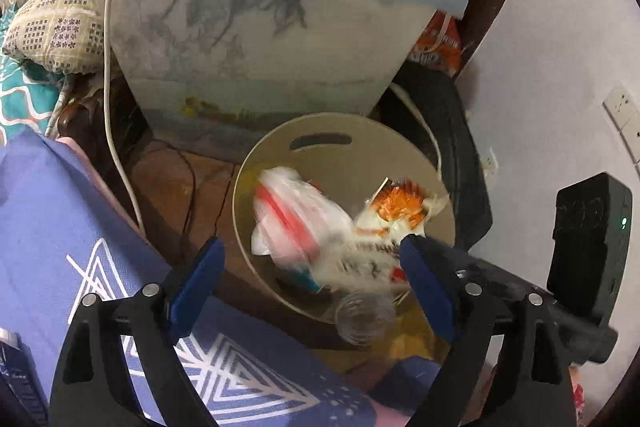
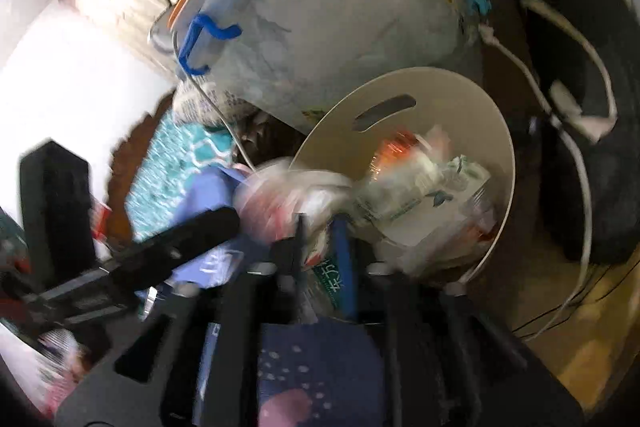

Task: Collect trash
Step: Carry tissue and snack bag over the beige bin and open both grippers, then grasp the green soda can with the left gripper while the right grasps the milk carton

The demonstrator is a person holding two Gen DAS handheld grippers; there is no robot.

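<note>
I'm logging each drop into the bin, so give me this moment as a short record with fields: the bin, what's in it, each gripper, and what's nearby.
bin: round beige waste bin with a handle slot, on the floor
contents: white-and-red plastic bag, blurred; orange-printed wrapper; clear plastic bottle at the near rim
left gripper: jaws wide open above the bin, nothing clamped
right gripper: blurred; jaws partly apart, grip unclear
nearby: lidded storage box with blue handle behind the bin; white cable on the left
</note>
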